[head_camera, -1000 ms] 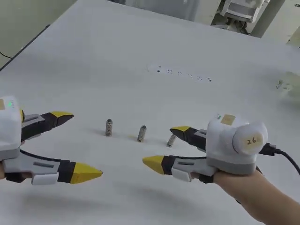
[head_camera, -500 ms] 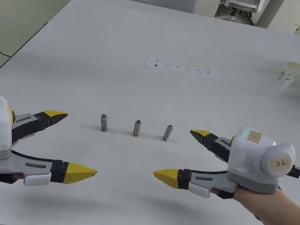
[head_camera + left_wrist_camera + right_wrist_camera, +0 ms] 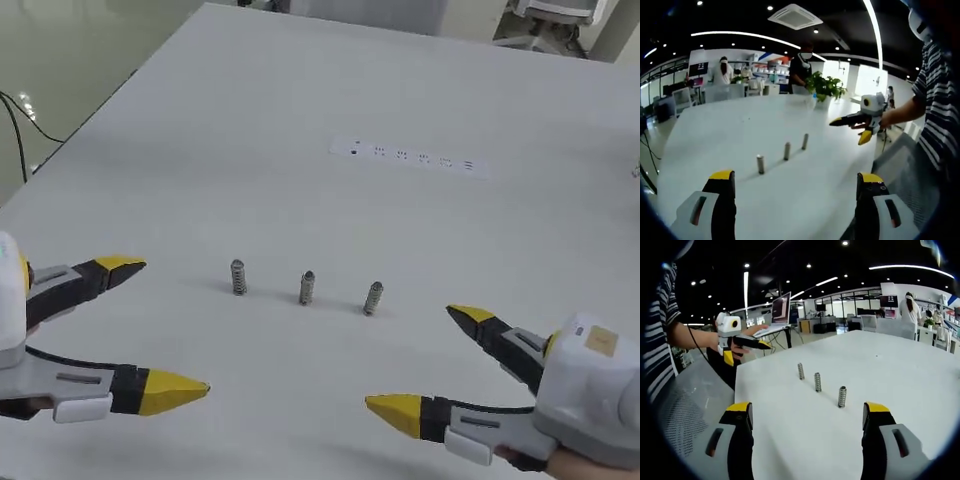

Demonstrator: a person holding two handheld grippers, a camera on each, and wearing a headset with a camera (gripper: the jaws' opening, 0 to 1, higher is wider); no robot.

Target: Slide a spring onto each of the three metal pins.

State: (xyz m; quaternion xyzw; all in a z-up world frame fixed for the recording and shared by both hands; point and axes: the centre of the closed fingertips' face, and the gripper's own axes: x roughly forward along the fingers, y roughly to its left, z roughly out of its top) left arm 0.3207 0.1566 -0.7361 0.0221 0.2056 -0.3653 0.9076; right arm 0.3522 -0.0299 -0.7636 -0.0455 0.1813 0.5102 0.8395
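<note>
Three short metal pins stand in a row on the white table, each with a spring around it: the left one (image 3: pixel 238 277), the middle one (image 3: pixel 307 288) and the right one (image 3: pixel 373 297). They also stand in the left gripper view (image 3: pixel 760 164) and in the right gripper view (image 3: pixel 842 396). My left gripper (image 3: pixel 135 325) is open at the lower left, well short of the pins. My right gripper (image 3: pixel 430 365) is open at the lower right, below and right of the right pin. Nothing is between either gripper's jaws.
A white power strip (image 3: pixel 410 158) lies farther back on the table. The table's left edge (image 3: pixel 110 95) runs diagonally, with floor and a cable beyond. People stand in the background of the left gripper view.
My right gripper has drawn back from the right pin toward the lower right. The left gripper has hardly moved. The head camera has shifted.
</note>
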